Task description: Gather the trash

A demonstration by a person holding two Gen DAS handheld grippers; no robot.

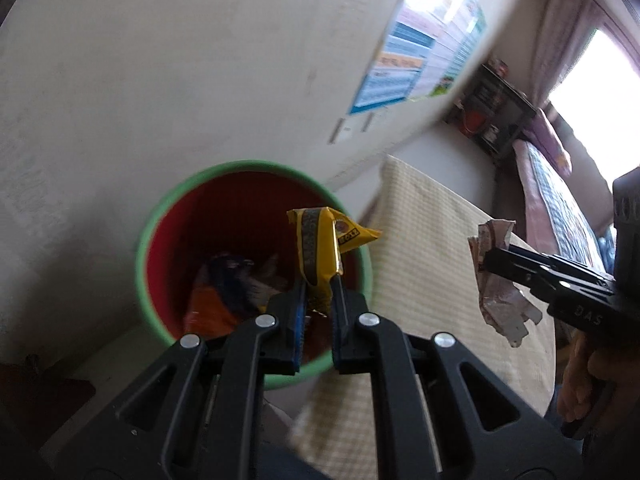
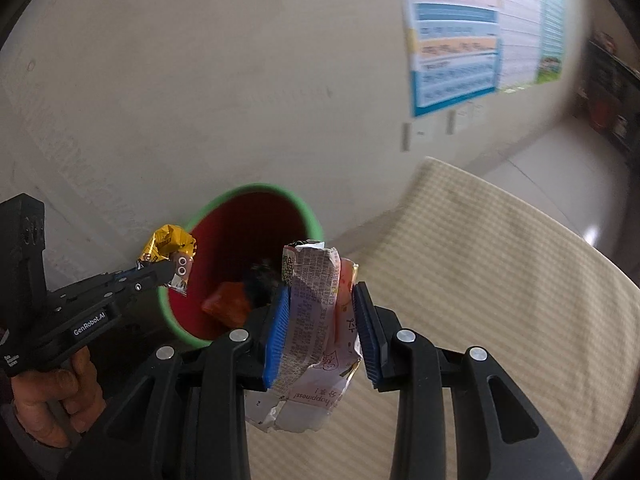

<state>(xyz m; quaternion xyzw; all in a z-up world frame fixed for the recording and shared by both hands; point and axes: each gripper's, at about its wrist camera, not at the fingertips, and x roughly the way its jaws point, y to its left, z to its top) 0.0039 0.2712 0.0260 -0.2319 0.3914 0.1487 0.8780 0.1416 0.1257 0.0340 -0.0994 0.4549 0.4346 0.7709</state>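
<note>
Trash is clamped in both: yellow wrapper (image 1: 320,248) by the left hand-held gripper (image 1: 320,292) over the red bin (image 1: 160,216), crumpled packet (image 2: 316,320) by the right hand-held gripper (image 2: 320,320).

Daylight comes in from the bright window (image 1: 600,76) far to the right of the left gripper; it is overexposed to pure white, and a second white patch washes out the top of the glossy coloured wall poster (image 1: 420,40). The pale plaster wall (image 2: 200,80) is evenly and softly lit, without hard shadows. Both views are motion-blurred, most on the poster text and the green-rimmed red plastic bin (image 2: 256,240). The fisheye lens bends straight lines, and the corners go black.
</note>
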